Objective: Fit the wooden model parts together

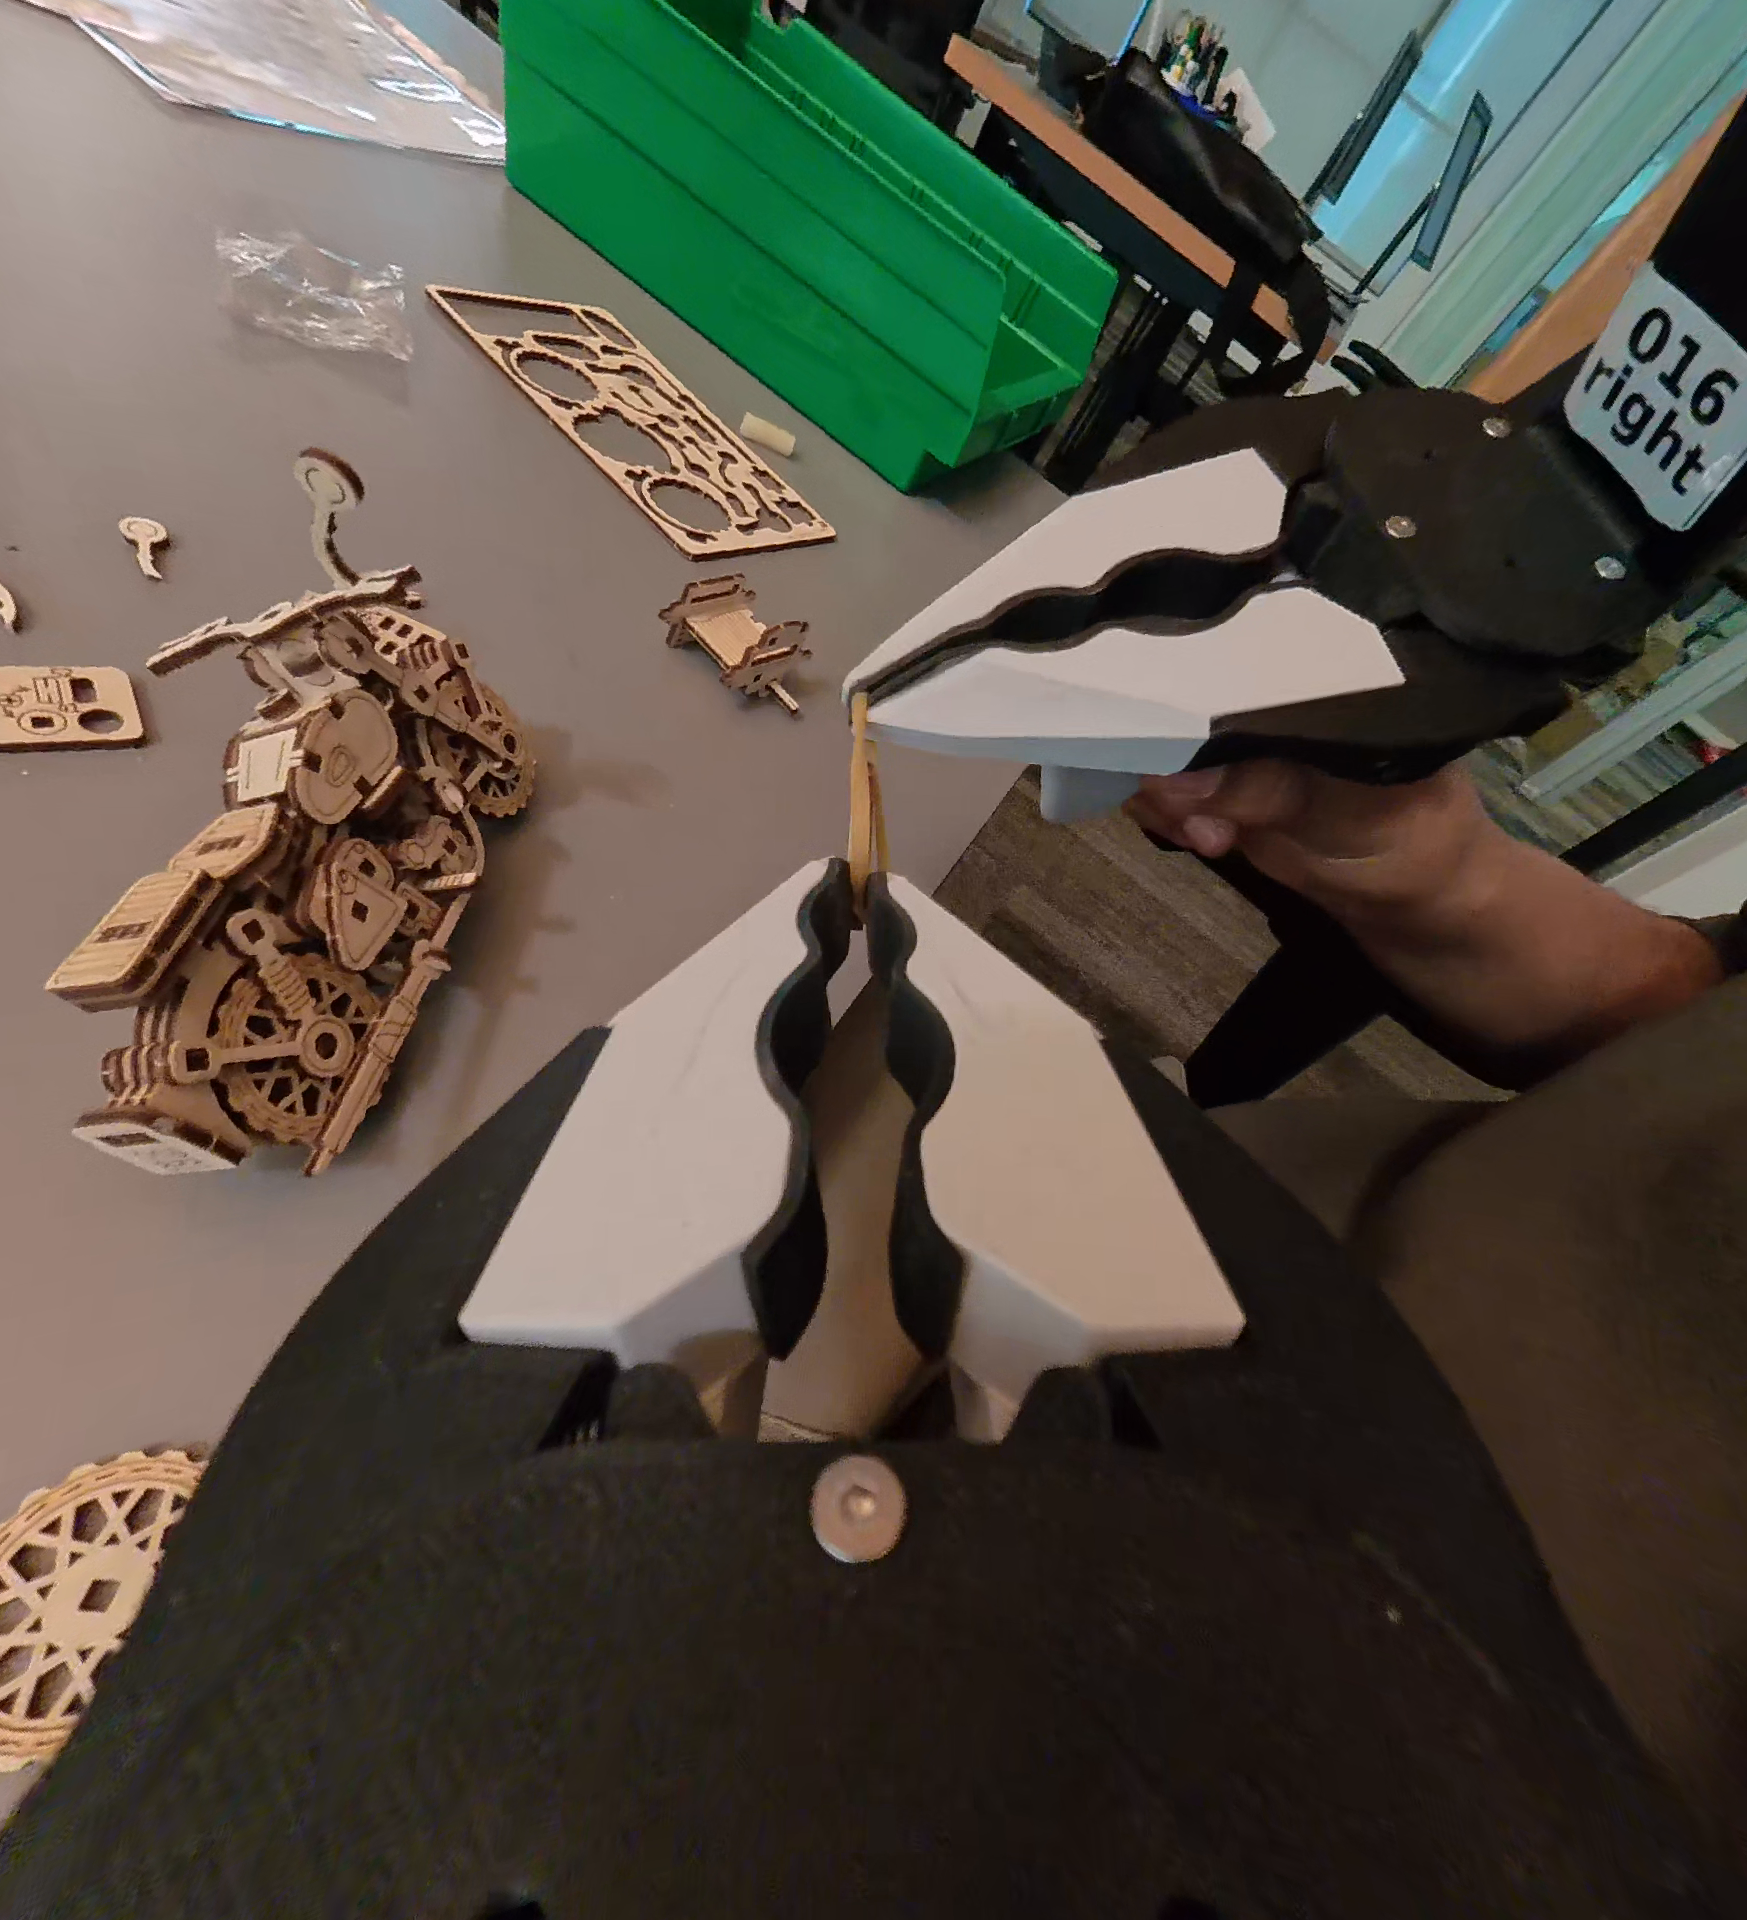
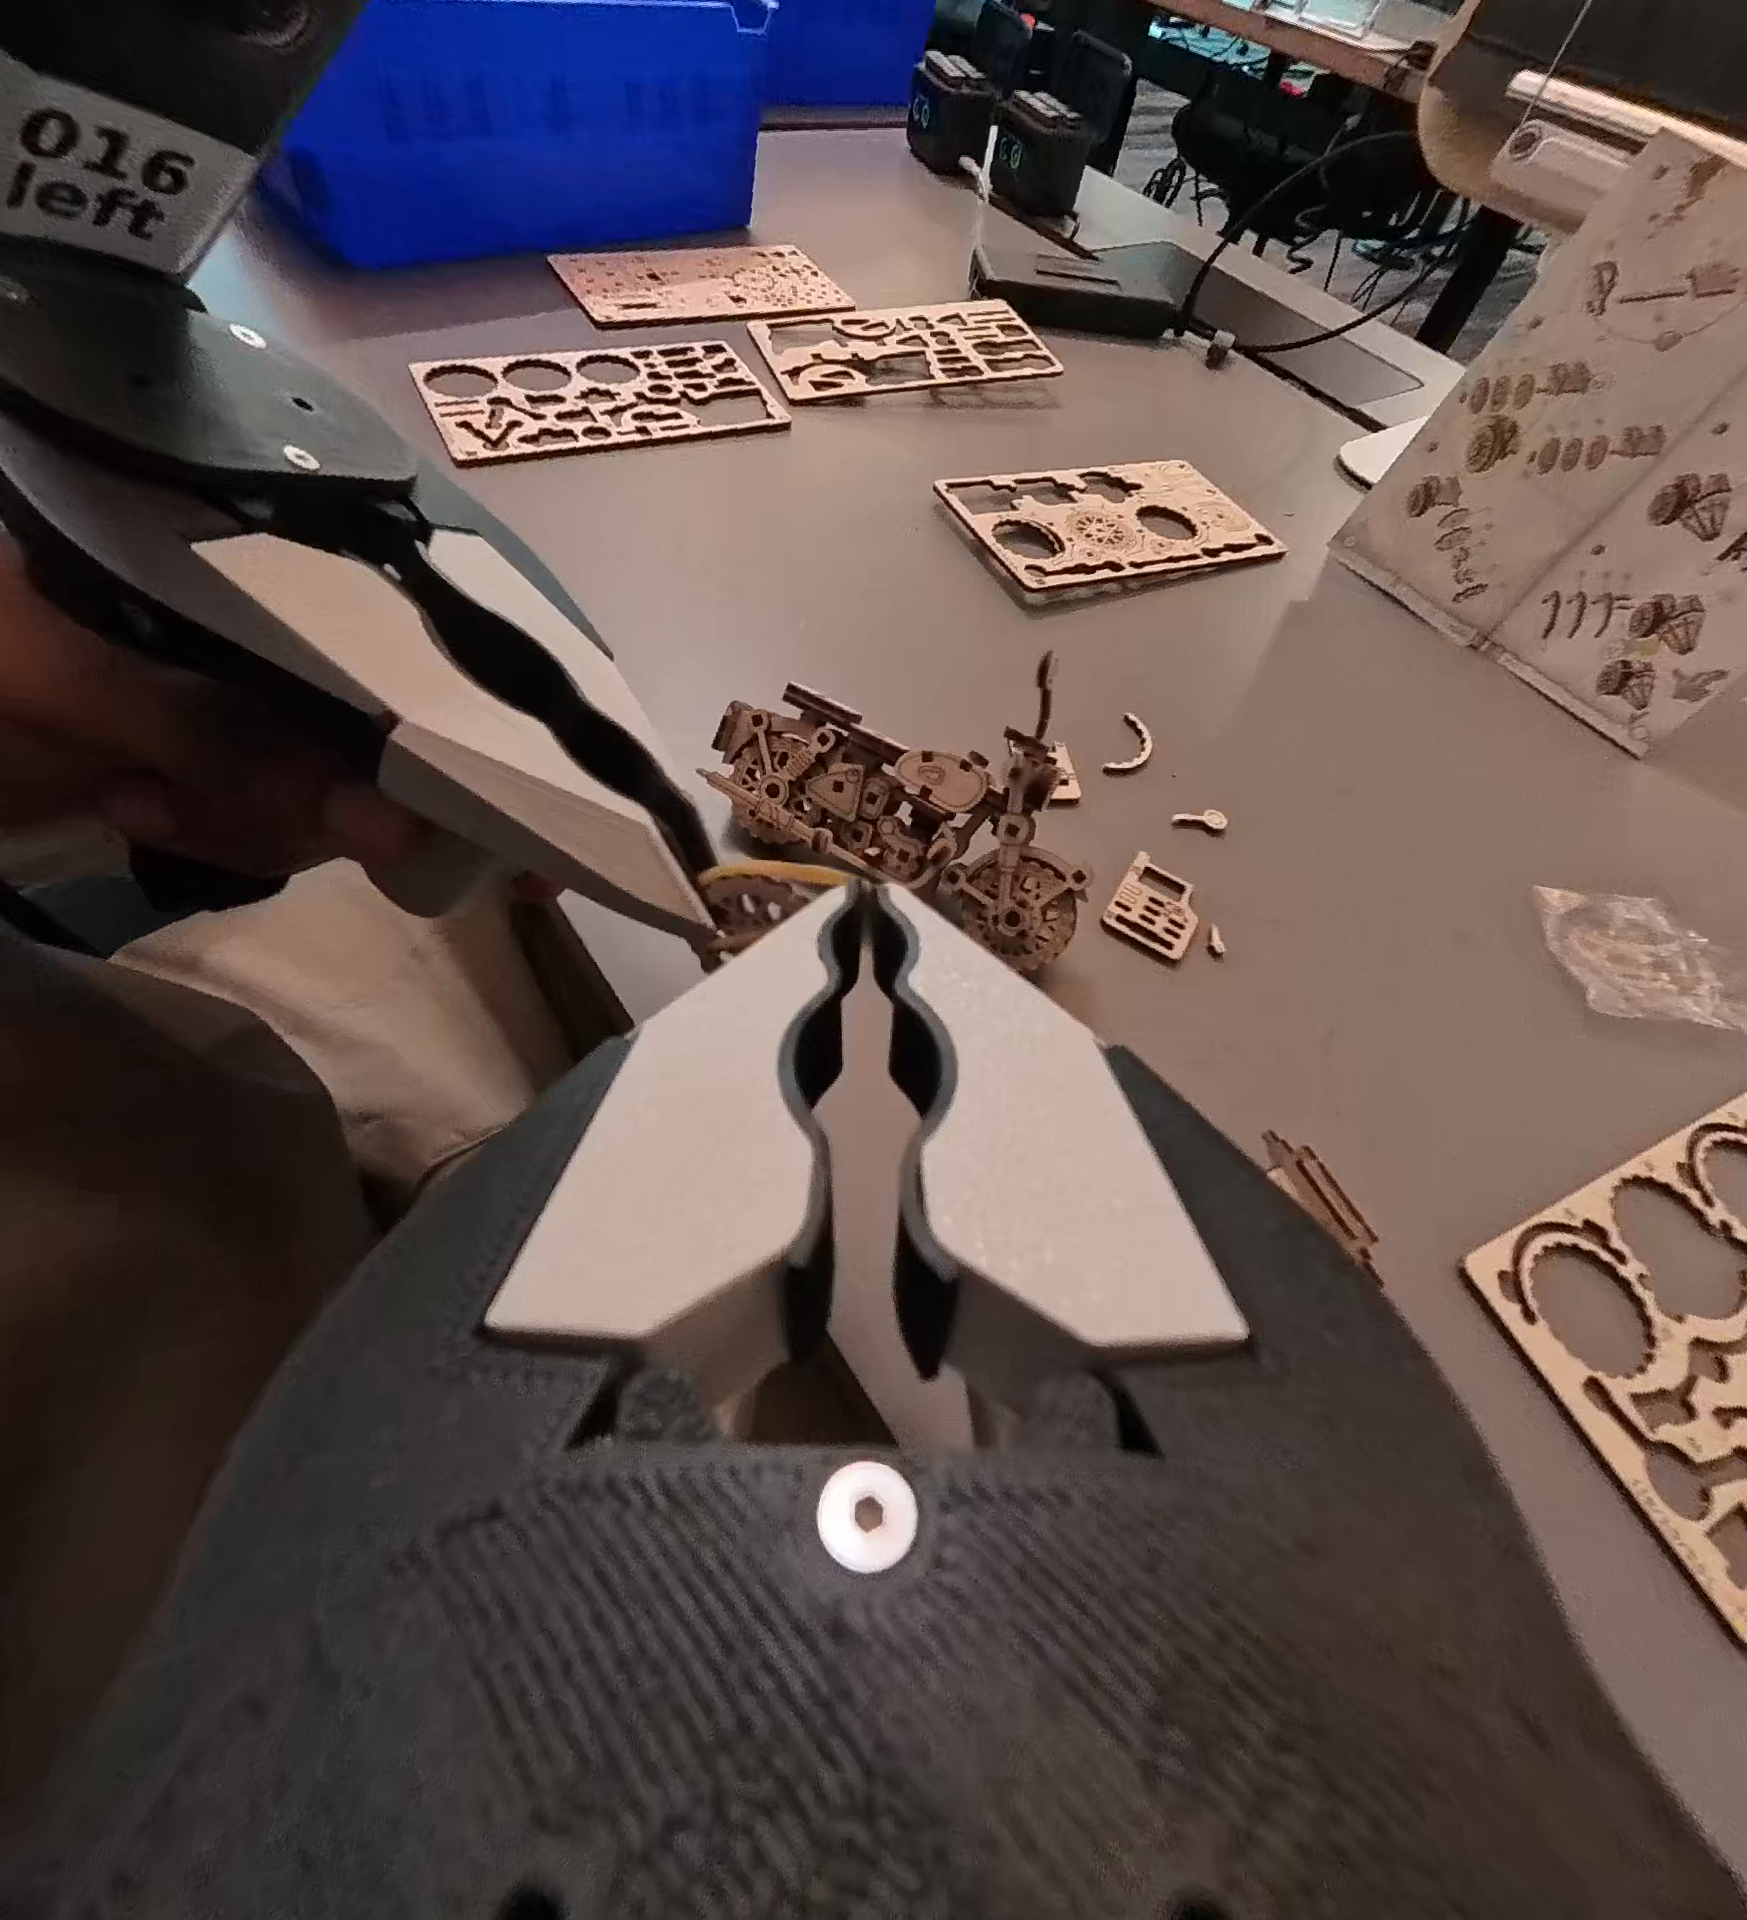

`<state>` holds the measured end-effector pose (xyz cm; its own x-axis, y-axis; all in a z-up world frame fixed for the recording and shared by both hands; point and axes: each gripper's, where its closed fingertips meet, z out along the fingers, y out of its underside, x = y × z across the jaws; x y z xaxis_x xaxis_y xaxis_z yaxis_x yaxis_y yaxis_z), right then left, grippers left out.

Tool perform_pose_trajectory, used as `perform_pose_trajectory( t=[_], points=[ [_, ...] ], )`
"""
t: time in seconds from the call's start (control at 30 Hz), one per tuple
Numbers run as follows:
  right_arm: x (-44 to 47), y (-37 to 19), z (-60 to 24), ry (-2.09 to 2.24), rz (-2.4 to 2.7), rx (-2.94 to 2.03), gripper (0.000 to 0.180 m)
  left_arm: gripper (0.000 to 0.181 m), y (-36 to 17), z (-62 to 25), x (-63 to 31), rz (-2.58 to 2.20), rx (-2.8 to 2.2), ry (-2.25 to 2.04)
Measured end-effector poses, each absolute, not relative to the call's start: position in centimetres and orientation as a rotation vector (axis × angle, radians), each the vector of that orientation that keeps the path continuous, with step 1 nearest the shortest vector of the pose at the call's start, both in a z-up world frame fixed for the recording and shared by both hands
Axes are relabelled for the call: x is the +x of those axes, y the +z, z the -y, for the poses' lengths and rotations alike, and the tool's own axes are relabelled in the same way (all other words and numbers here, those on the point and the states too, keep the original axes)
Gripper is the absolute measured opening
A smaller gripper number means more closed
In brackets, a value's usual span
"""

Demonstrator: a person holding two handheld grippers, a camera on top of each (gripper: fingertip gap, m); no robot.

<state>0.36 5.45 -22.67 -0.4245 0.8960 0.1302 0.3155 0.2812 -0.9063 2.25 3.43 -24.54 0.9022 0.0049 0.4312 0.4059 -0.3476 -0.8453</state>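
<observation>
Above the table edge: left gripper (image 1: 861, 896) and right gripper (image 1: 864, 698) both pinch one yellow rubber band (image 1: 865, 821), stretched taut between their closed tips, off the grey table (image 1: 69, 312)
Left tongs: narrow, clamped on the band's lower end
Right tongs: narrow, clamped on its upper end; in the right wrist view the right gripper (image 2: 864, 902) meets the band beside the left gripper (image 2: 708, 914)
Model: wooden motorcycle (image 1: 297, 883) stands on the table, well apart from both grippers; loose wheel (image 1: 48, 1600) near the table's front edge; small axle block (image 1: 739, 639) beyond the motorcycle
Spare stock: cut-out sheet (image 1: 630, 416) by the green bin (image 1: 796, 229); clear bag (image 1: 313, 296) nearby
Handling: band is light, soft and springy, likely to snap free if either grip loosens; motorcycle is light, thin plywood, brittle at spokes and handlebars; best held by the solid frame or the wheel rim, not the slender mirror stalk
</observation>
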Motion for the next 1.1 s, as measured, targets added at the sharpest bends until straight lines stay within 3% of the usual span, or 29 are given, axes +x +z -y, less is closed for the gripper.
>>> perform_pose_trajectory(
  t=[0.03, 0.63, 1.1],
  points=[
    [0.4, -22.7, -5.4, 1.121, 1.895, -1.086, 0.001, 0.003, -24.5, -3.4, 2.2, 0.312, -1.885, -0.439],
    [1.0, -23.3, -5.5, 1.336, 1.946, -1.245, 0.001, 0.002, -23.5, -3.4, 2.1, 0.286, -1.82, -0.439],
    [2.7, -22.9, -5.4, 1.772, 1.984, -1.453, 0.0, 0.003, -21.8, -3.5, 2.8, 0.259, -1.685, -0.531]
  ],
)
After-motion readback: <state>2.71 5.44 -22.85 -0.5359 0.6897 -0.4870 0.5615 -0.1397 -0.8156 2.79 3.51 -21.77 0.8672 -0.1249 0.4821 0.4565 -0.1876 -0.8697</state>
